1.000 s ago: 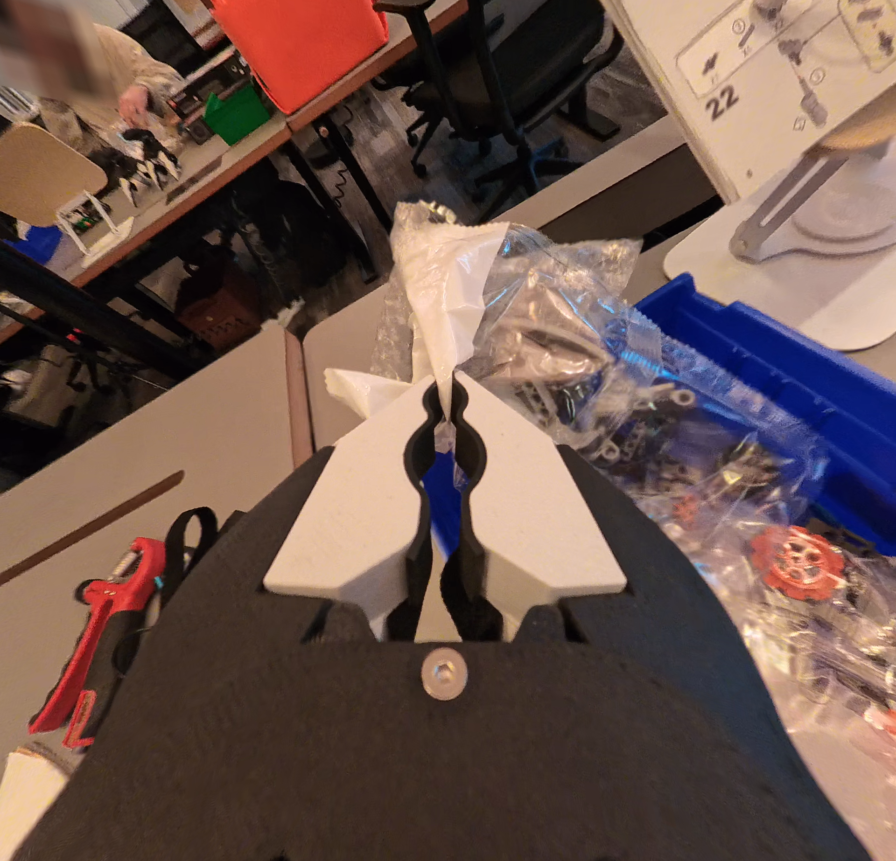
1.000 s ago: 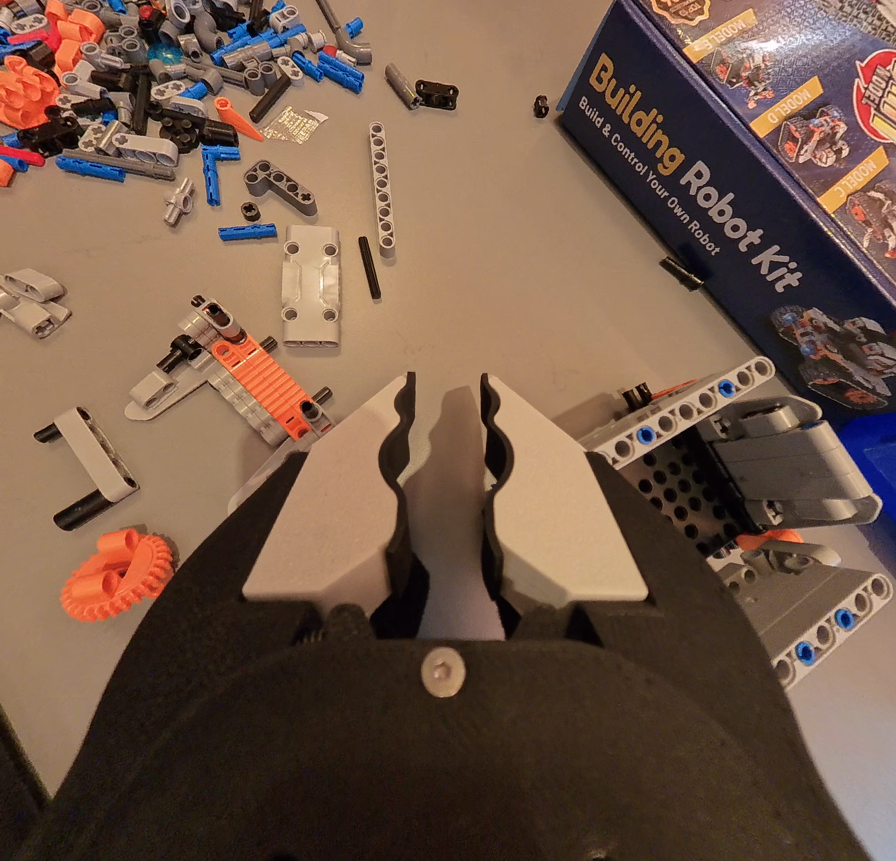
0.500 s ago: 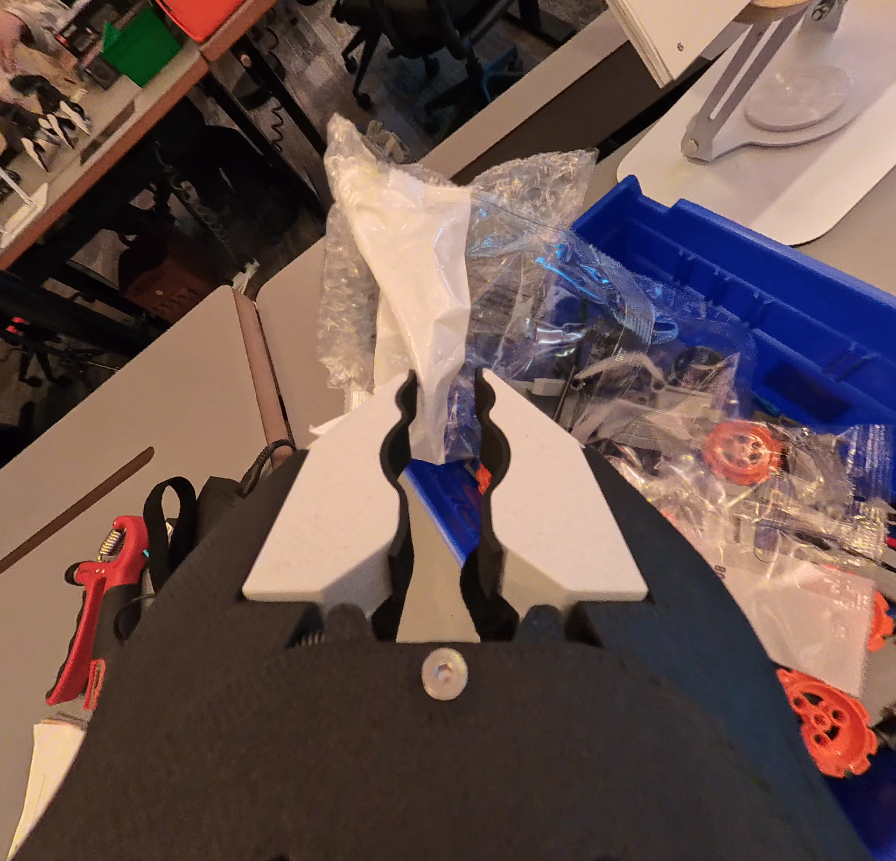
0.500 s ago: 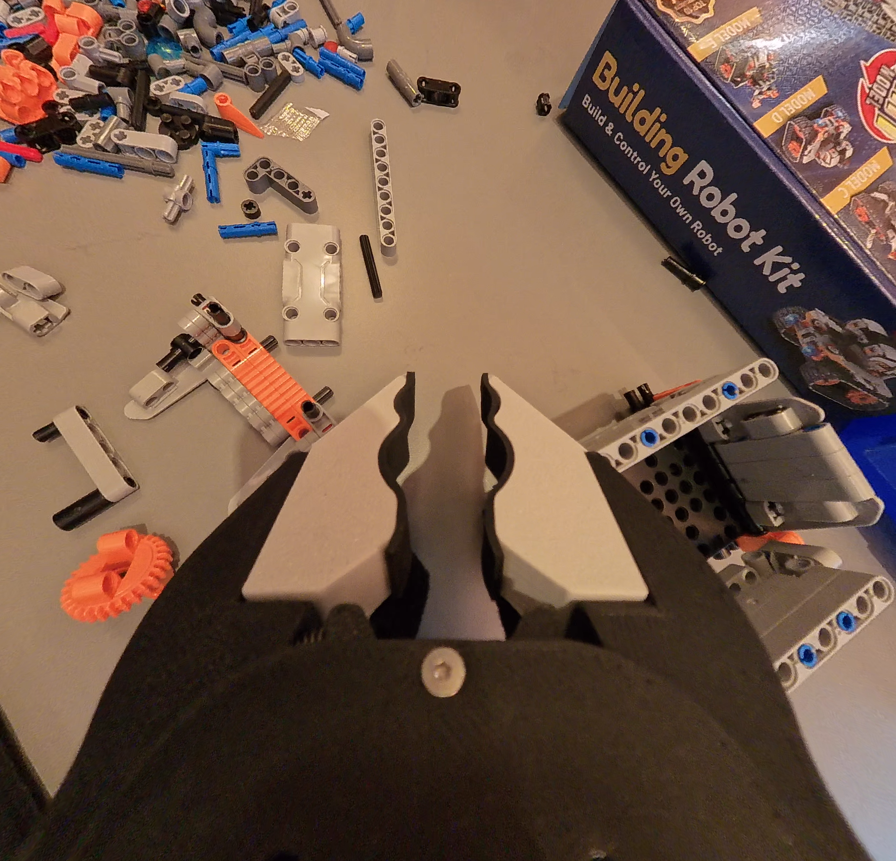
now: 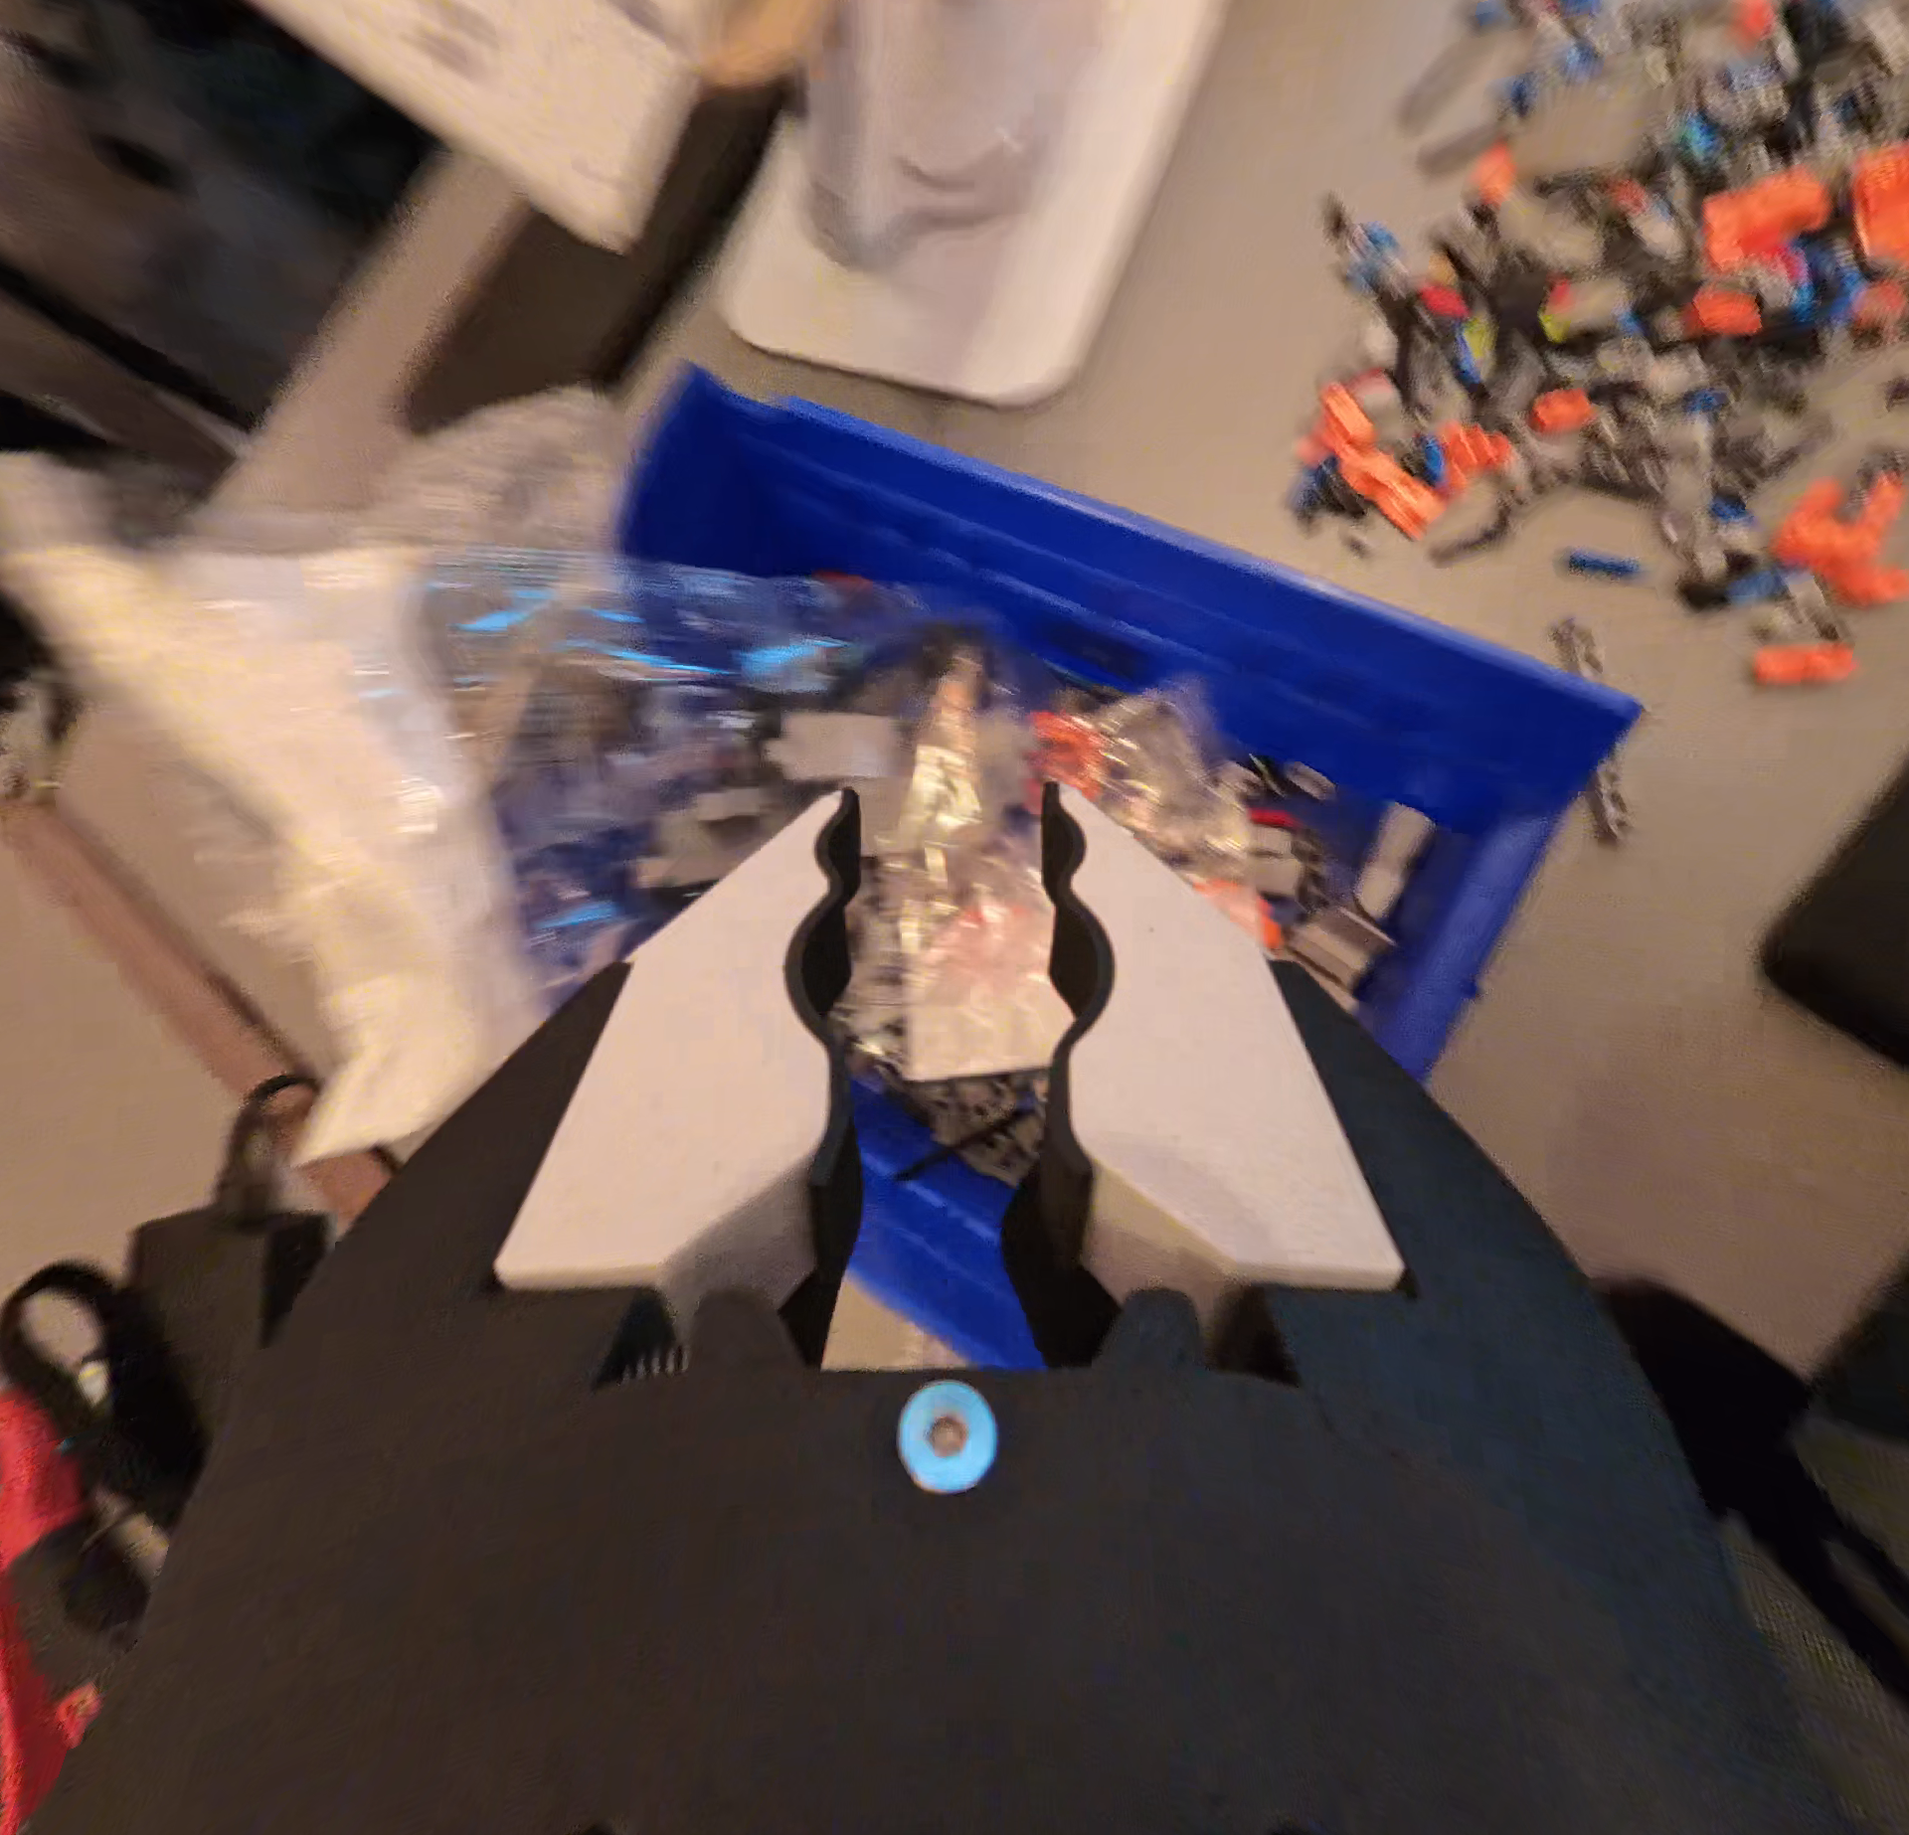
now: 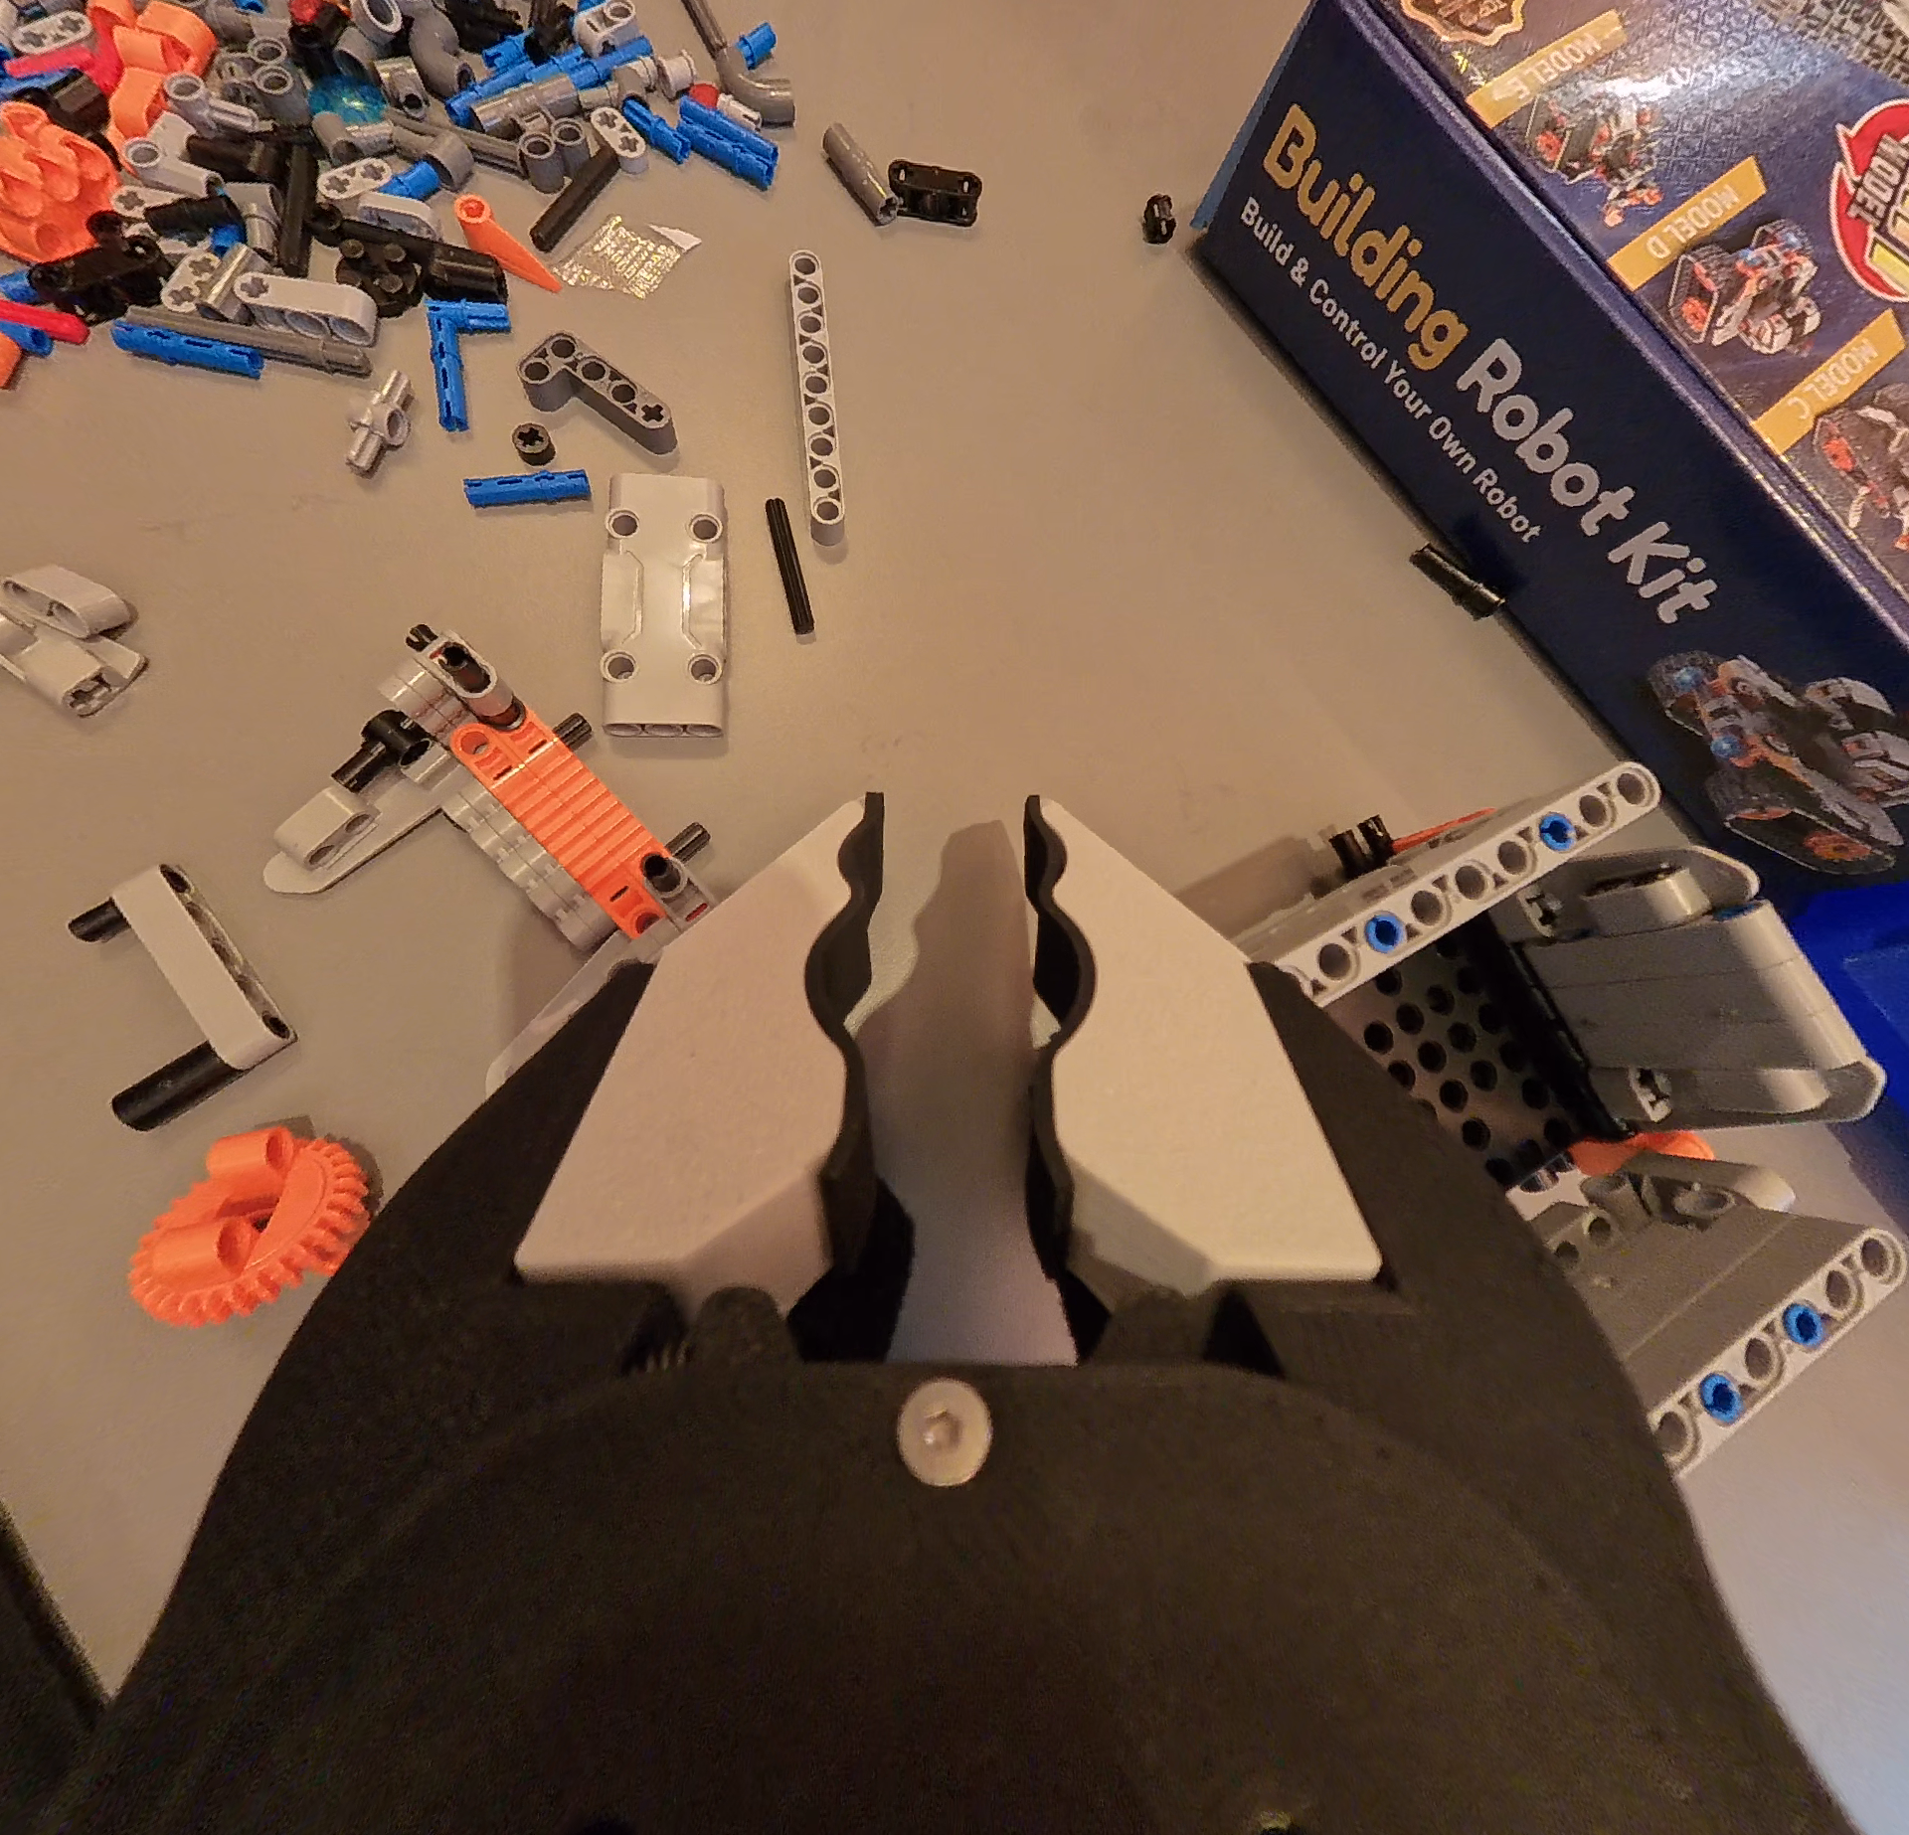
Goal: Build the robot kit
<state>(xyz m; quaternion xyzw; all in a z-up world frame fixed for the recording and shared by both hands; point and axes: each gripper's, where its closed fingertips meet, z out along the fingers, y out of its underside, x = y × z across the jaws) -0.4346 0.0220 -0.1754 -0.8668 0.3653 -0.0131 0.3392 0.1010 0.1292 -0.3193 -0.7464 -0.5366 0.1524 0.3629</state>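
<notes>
My left gripper (image 5: 948,799) is open above a blue tray (image 5: 1136,567). The view is blurred by motion. Clear plastic bags of small parts (image 5: 930,753) lie in the tray, just past and below the fingertips, and show through the gap; nothing is clamped. A white plastic bag (image 5: 258,701) lies to the left. My right gripper (image 6: 955,804) is open and empty, hovering over the grey table (image 6: 1033,546). A partly built grey beam assembly (image 6: 1550,1011) is beside its right finger, and a small orange and grey assembly (image 6: 537,815) is beside its left finger.
A dark blue kit box (image 6: 1550,288) stands at the right. Loose parts are piled at the far left (image 6: 310,133), also seen in the left wrist view (image 5: 1653,288). An orange gear (image 6: 248,1228), a grey panel (image 6: 666,613), a white stand base (image 5: 981,236) and a red-handled tool (image 5: 41,1527) lie around. My right fingertips sit around 55 cm from my left ones. My right gripper's tips are some 12 cm from the orange gear (image 6: 248,1228).
My left gripper let go of the white and clear bags, opened wider, and swung right and down over the blue tray. My right gripper has not moved.
</notes>
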